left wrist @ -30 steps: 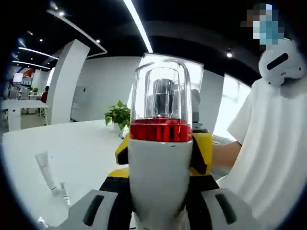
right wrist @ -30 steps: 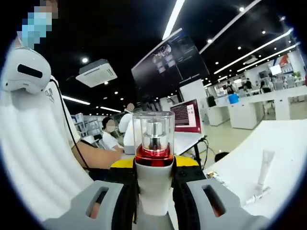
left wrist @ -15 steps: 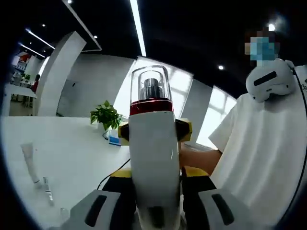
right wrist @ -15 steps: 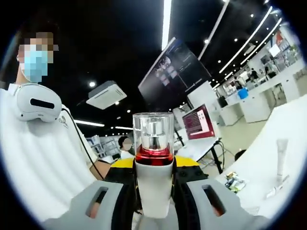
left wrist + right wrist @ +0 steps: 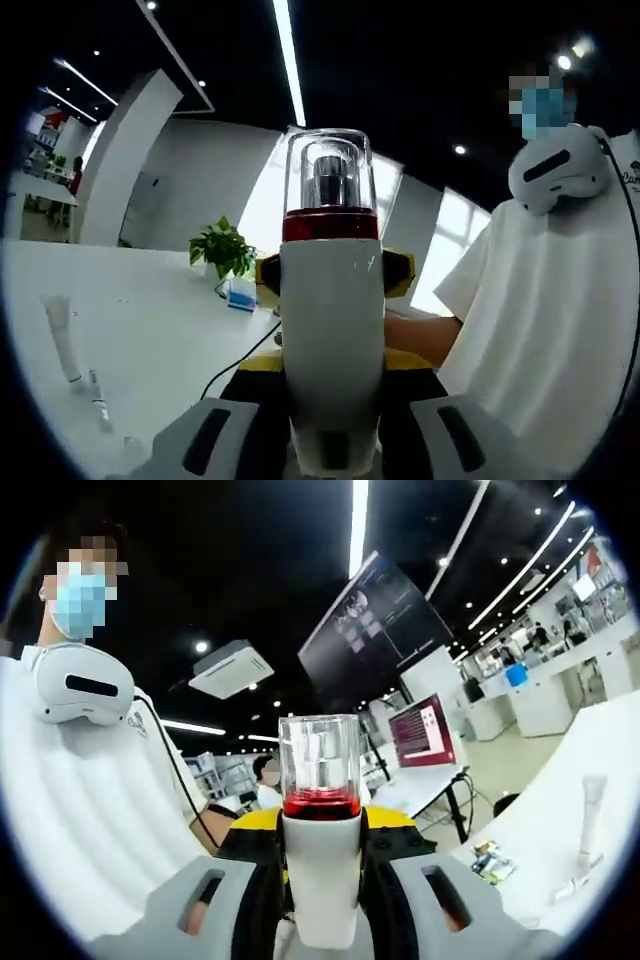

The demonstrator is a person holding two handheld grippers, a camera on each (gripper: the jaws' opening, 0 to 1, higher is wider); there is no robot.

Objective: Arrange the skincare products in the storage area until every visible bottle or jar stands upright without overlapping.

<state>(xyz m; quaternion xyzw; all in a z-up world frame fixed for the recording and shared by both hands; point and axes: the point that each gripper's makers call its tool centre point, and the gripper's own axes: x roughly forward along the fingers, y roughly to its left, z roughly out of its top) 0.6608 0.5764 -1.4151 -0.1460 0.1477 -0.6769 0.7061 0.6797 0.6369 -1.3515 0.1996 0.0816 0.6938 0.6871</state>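
We hold the white pump bottle with red collar and clear cap (image 5: 331, 330) aloft between both grippers, left gripper (image 5: 325, 440) and right gripper (image 5: 320, 900) each clamped on it, well above the white worktop (image 5: 130, 340), where an uneven release could tip it

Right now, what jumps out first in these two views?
A white bottle with a red band and clear domed cap stands dead centre in both views, clamped between the left tool and the right tool, lifted off the table. Behind it, a person in a white shirt sits close. A white tube stands upright on the white table at the left gripper view's left edge.
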